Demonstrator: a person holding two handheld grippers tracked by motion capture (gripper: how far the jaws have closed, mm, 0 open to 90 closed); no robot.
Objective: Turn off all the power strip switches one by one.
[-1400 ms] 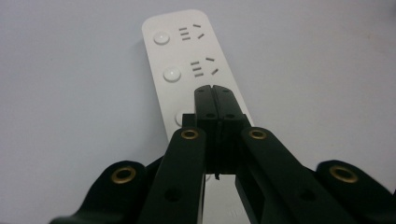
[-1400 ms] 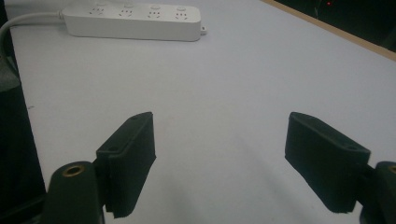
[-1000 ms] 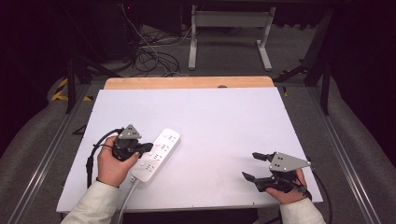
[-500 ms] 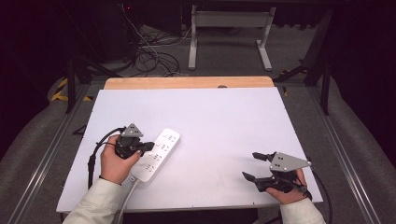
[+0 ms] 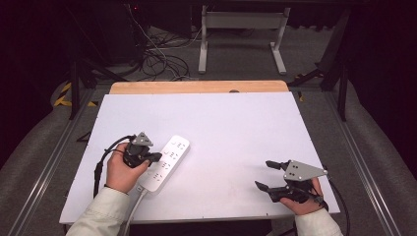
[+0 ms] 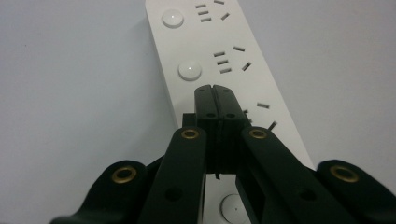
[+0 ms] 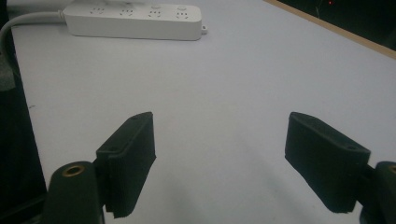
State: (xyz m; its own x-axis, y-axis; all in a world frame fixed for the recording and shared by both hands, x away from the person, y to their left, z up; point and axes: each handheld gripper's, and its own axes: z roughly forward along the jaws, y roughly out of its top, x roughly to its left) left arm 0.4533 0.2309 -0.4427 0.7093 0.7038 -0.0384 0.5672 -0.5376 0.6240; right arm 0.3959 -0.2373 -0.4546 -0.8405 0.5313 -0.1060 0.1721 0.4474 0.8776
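A white power strip (image 5: pixel 166 162) is laid diagonally on the near left part of the white table (image 5: pixel 231 128), its cord (image 5: pixel 134 209) led off over the near edge. A row of round buttons (image 6: pixel 190 70) and socket slots is seen along its top in the left gripper view. The left gripper (image 5: pixel 153 157) is held in a hand (image 5: pixel 120 169) over the middle of the strip; its jaws are pressed together with nothing between them, and their tips are placed just above the strip's face, whether touching it cannot be told. The right gripper (image 5: pixel 268 174) is held in the other hand (image 5: pixel 302 201) near the table's near right corner, well apart from the strip, its jaws spread wide over bare table. A black cable (image 5: pixel 101 162) is looped from the left gripper.
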